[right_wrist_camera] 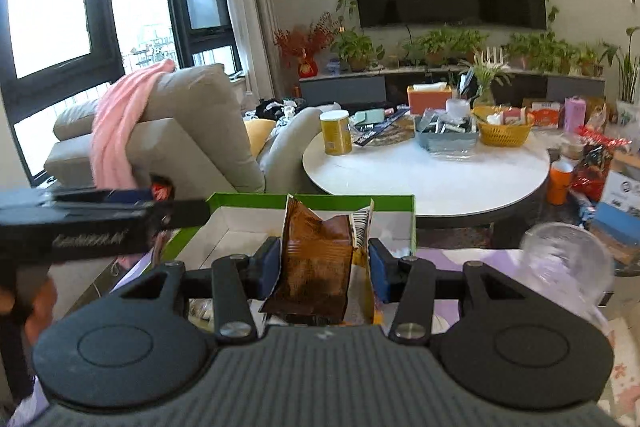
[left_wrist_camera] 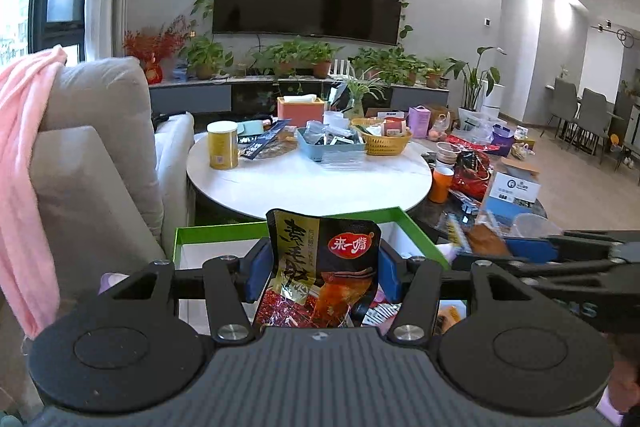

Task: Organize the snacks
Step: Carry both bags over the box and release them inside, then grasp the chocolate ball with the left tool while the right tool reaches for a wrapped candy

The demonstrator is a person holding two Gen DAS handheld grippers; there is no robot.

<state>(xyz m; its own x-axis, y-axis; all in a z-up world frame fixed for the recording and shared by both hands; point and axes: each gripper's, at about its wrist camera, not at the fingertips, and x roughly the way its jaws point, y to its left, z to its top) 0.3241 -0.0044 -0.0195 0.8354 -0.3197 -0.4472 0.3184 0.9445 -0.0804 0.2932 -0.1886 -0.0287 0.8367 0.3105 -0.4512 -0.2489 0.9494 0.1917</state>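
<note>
My left gripper (left_wrist_camera: 320, 273) is shut on a black and red snack packet (left_wrist_camera: 320, 267) with a red oval logo, held upright over a green-rimmed white box (left_wrist_camera: 218, 229). My right gripper (right_wrist_camera: 322, 269) is shut on a brown snack packet (right_wrist_camera: 316, 263) with a yellow barcoded edge, also upright over the same green-rimmed box (right_wrist_camera: 312, 201). The right gripper also shows at the right edge of the left wrist view (left_wrist_camera: 520, 251), with its brown packet (left_wrist_camera: 484, 241). The left gripper shows at the left of the right wrist view (right_wrist_camera: 160, 205).
A round white table (left_wrist_camera: 308, 183) stands behind the box with a yellow can (left_wrist_camera: 223, 145), a blue tray (left_wrist_camera: 332, 143) and a yellow basket (left_wrist_camera: 386, 141). A grey sofa with a pink cloth (left_wrist_camera: 24, 163) is on the left. A clear plastic cup (right_wrist_camera: 564, 259) is at right.
</note>
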